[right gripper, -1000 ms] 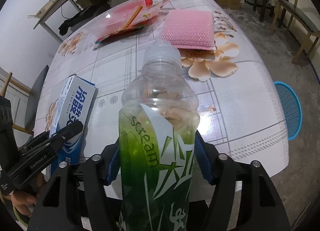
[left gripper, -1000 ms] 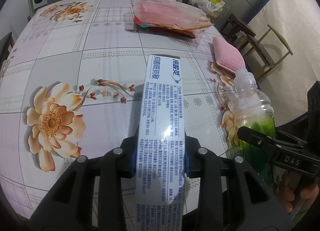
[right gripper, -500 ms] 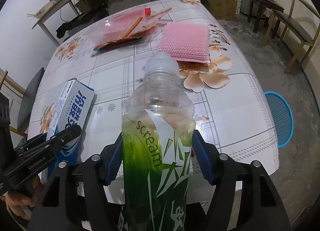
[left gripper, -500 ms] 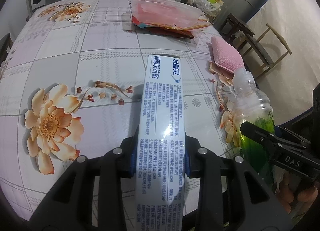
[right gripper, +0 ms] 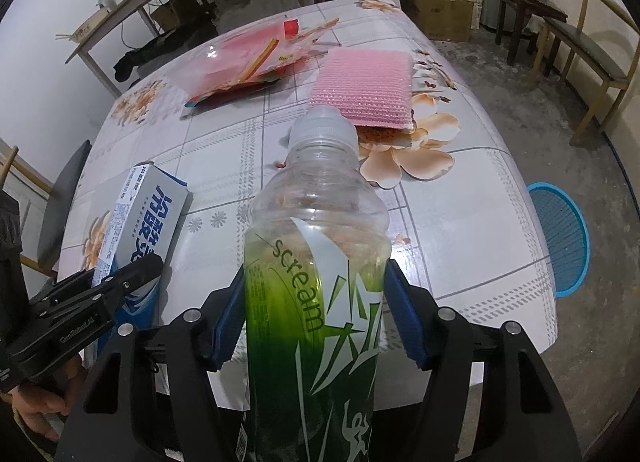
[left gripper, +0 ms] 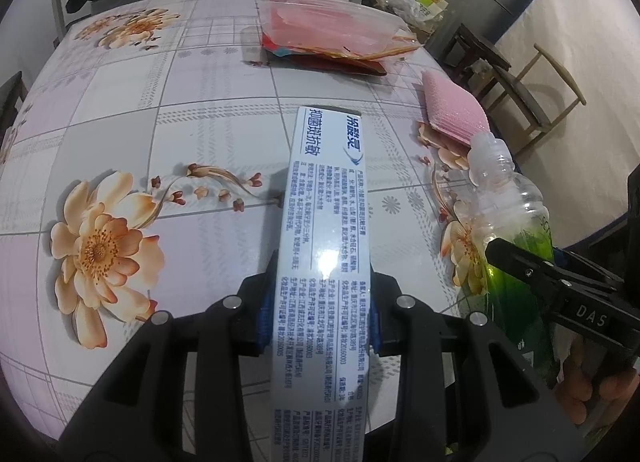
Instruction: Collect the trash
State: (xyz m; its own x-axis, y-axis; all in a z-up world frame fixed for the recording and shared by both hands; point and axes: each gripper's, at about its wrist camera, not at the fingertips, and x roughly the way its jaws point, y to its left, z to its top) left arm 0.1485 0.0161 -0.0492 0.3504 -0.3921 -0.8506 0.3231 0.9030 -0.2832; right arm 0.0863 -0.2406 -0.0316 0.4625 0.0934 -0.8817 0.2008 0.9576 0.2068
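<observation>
My left gripper [left gripper: 322,294] is shut on a long white-and-blue toothpaste box [left gripper: 324,230] and holds it above the floral table [left gripper: 160,110]. The box also shows in the right wrist view [right gripper: 144,222]. My right gripper [right gripper: 316,302] is shut on a clear plastic bottle with a green label [right gripper: 316,270], held over the table's near right edge. The bottle shows at the right of the left wrist view [left gripper: 508,214]. A blue trash basket [right gripper: 560,238] stands on the floor to the right of the table.
A pink scouring pad [right gripper: 368,86] lies near the table's right edge. A clear bag with pink and red packets [left gripper: 332,30] lies at the far side. Wooden chairs [right gripper: 580,46] and a cardboard box [right gripper: 444,18] stand on the floor to the right.
Both grippers have lifted and drawn back a little with their objects still held. The table looks slightly farther away in both views.
</observation>
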